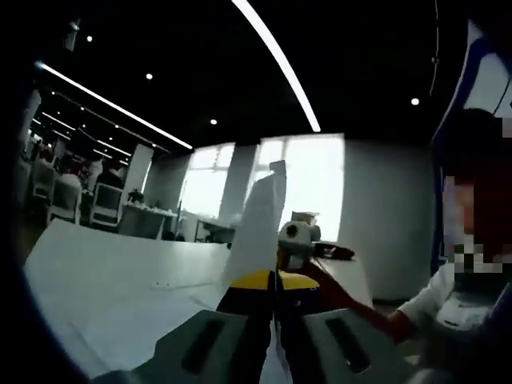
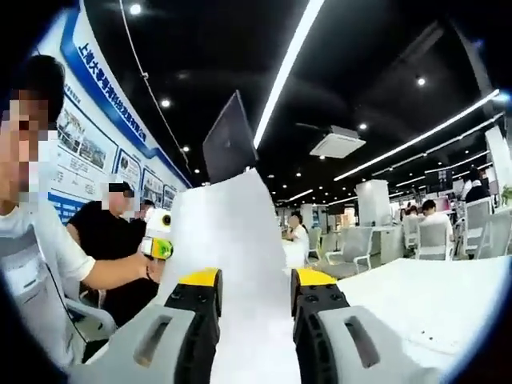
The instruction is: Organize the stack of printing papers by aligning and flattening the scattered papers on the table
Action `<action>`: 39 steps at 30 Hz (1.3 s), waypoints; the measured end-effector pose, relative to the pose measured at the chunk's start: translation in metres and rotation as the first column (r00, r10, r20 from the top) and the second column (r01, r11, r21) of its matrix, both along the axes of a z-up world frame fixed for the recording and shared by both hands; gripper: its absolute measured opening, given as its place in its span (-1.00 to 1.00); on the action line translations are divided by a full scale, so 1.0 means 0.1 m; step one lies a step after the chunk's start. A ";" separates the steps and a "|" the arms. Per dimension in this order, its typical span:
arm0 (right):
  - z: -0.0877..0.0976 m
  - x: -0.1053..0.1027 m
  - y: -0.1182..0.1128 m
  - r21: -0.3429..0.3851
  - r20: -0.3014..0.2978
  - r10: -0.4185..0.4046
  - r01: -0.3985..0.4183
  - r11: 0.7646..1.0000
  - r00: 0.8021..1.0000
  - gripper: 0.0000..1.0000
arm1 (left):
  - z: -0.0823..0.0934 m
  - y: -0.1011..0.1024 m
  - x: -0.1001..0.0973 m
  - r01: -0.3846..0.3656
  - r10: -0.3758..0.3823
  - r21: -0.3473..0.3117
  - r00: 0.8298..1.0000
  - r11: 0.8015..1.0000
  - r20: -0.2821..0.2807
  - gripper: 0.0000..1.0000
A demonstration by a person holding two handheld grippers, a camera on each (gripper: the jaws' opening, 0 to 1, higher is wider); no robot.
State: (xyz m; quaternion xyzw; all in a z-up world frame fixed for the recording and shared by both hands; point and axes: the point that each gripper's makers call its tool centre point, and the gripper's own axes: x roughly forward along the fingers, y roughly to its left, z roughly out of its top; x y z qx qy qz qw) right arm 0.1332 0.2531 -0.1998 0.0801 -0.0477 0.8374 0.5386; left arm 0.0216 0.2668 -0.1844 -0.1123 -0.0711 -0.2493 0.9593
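In the left gripper view, the left hand-held gripper [image 1: 272, 300] has its jaws closed on the edge of a sheet of paper [image 1: 260, 220] that stands upright, lifted above the white bench [image 1: 120, 280]. The right hand-held gripper [image 1: 298, 240] shows just behind the sheet.

In the right gripper view, the right hand-held gripper [image 2: 254, 300] holds the raised paper [image 2: 228, 240] between narrow jaws, with the left hand-held gripper [image 2: 158, 240] at the sheet's far side and the bench [image 2: 432, 300] below to the right.

Grey grippers [image 2: 254, 320], black yellow-tipped jaws, white sleeve [image 2: 60, 244].
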 end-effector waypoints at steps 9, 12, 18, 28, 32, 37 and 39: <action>-0.15 -0.19 -0.06 0.040 -0.113 0.194 -0.190 0.981 0.975 -0.20 | 0.20 -0.11 -0.14 0.077 -0.078 0.052 0.997 0.996 0.011 -0.89; -0.08 -0.36 -0.12 0.086 -0.129 0.292 -0.283 0.955 0.948 -0.21 | 0.21 -0.11 -0.16 0.092 -0.092 0.051 0.996 0.995 0.002 -0.89; -0.06 -0.60 -0.15 0.074 -0.074 0.366 -0.361 0.930 0.927 -0.40 | 0.15 -0.09 -0.13 0.087 -0.087 0.034 0.996 0.996 -0.017 -0.89; -0.01 -0.65 -0.23 0.116 -0.023 0.409 -0.403 0.908 0.912 -1.00 | 0.04 0.09 -0.05 0.021 -0.021 0.013 0.999 1.000 -0.034 -0.88; 0.01 -0.61 -0.21 0.108 -0.029 0.398 -0.393 0.913 0.917 -1.00 | 0.02 0.15 -0.01 -0.017 0.017 0.032 1.000 0.999 -0.017 -0.88; 0.03 -0.53 -0.19 0.112 -0.075 0.393 -0.384 0.916 0.916 -1.00 | -0.06 0.19 0.03 -0.042 0.045 0.076 0.998 0.996 -0.045 -0.70; 0.04 -0.52 -0.20 0.112 -0.083 0.392 -0.382 0.917 0.916 -1.00 | -0.08 0.21 0.04 -0.053 0.057 0.083 0.997 0.995 -0.050 -0.60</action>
